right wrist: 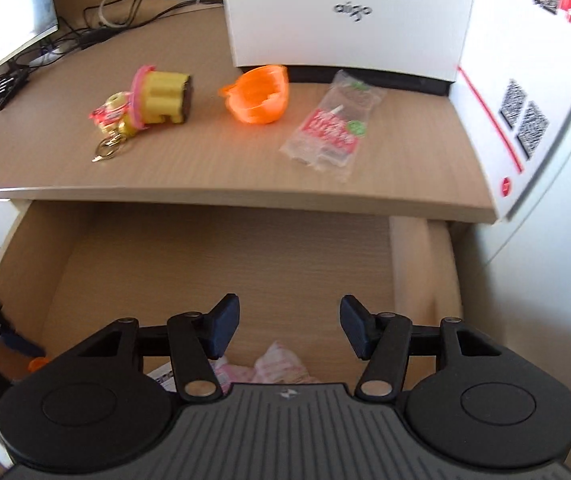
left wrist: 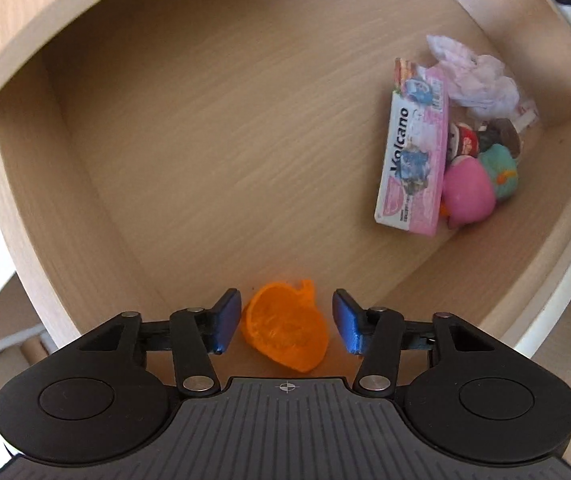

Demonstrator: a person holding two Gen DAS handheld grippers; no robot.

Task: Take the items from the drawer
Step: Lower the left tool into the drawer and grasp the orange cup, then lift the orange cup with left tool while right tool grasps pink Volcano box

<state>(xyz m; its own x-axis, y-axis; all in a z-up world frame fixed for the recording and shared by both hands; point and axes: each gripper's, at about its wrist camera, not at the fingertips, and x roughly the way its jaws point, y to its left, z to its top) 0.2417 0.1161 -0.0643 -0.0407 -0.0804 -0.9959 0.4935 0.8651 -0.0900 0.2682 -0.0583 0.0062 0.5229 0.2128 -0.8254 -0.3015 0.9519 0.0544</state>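
Observation:
In the left wrist view I look down into the open wooden drawer (left wrist: 213,128). An orange plastic shell (left wrist: 285,330) lies on the drawer floor between the blue pads of my left gripper (left wrist: 287,320), which is open around it without touching. At the drawer's right corner sit a pink Volcano box (left wrist: 413,152), a crumpled pale bag (left wrist: 473,76), a pink egg toy (left wrist: 467,192) and a teal toy (left wrist: 499,170). My right gripper (right wrist: 289,330) hangs open and empty above the drawer (right wrist: 221,264), with pink wrapping (right wrist: 281,366) under it.
On the desk top (right wrist: 213,160) lie a yellow and pink toy (right wrist: 161,96) with a keyring, a second orange shell (right wrist: 259,94) and a clear snack packet (right wrist: 335,124). A white box (right wrist: 345,12) stands behind them, a monitor and cables at far left.

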